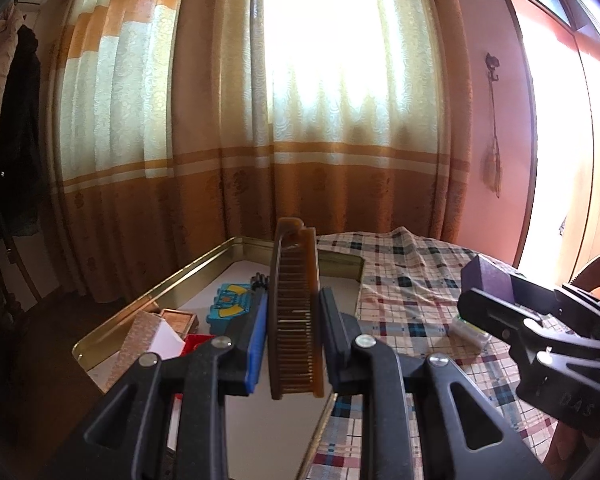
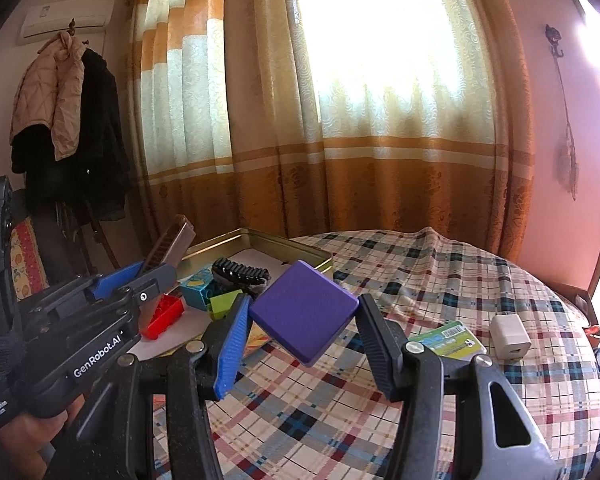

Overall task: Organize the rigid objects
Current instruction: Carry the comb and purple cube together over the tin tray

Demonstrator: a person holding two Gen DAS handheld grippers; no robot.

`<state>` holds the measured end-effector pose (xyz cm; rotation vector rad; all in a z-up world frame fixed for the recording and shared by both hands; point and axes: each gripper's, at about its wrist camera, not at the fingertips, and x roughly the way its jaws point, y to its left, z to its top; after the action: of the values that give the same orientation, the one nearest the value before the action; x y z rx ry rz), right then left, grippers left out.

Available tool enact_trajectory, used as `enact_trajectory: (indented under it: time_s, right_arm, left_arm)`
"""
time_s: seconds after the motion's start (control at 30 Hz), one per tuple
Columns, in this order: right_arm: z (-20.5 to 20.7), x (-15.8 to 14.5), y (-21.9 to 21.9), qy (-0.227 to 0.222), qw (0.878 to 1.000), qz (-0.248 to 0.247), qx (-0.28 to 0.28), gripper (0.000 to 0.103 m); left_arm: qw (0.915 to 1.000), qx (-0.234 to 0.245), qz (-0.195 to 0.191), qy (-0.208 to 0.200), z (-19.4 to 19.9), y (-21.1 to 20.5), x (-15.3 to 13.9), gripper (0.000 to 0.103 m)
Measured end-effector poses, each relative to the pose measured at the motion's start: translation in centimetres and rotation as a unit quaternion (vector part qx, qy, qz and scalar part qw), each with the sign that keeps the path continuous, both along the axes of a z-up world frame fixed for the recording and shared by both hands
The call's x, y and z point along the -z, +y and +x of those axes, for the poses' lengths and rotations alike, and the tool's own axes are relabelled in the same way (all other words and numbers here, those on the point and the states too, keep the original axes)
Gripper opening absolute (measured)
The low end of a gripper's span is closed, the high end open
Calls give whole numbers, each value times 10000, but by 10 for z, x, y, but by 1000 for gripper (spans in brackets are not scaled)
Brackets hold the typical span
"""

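Note:
My left gripper (image 1: 294, 312) is shut on a brown comb (image 1: 296, 312), held upright on its edge above the gold metal tray (image 1: 188, 270). My right gripper (image 2: 302, 322) is shut on a purple square block (image 2: 304, 312), gripped corner to corner above the plaid cloth just right of the tray (image 2: 308, 254). In the left wrist view the right gripper (image 1: 496, 300) and its purple block (image 1: 488, 276) show at the right. In the right wrist view the left gripper (image 2: 140, 280) and the comb (image 2: 172, 246) show at the left, over the tray.
The tray holds a teal toy block (image 1: 230, 304), a red brick (image 2: 162, 316), a black hair clip (image 2: 242, 272), a green block (image 2: 222, 302) and small boxes (image 1: 148, 336). On the plaid cloth (image 2: 420, 280) lie a white charger (image 2: 510, 336) and a green card (image 2: 446, 338). Curtains hang behind.

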<state>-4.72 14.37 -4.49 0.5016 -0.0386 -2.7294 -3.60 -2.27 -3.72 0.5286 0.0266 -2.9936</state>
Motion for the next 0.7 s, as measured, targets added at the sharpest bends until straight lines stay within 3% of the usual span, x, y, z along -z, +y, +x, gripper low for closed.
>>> enact_trajectory:
  time_s: [0.7]
  right_arm:
    - [-15, 2, -28, -217, 9990, -40, -385, 56]
  left_arm:
    - [9994, -286, 135, -133, -8, -31, -5, 24]
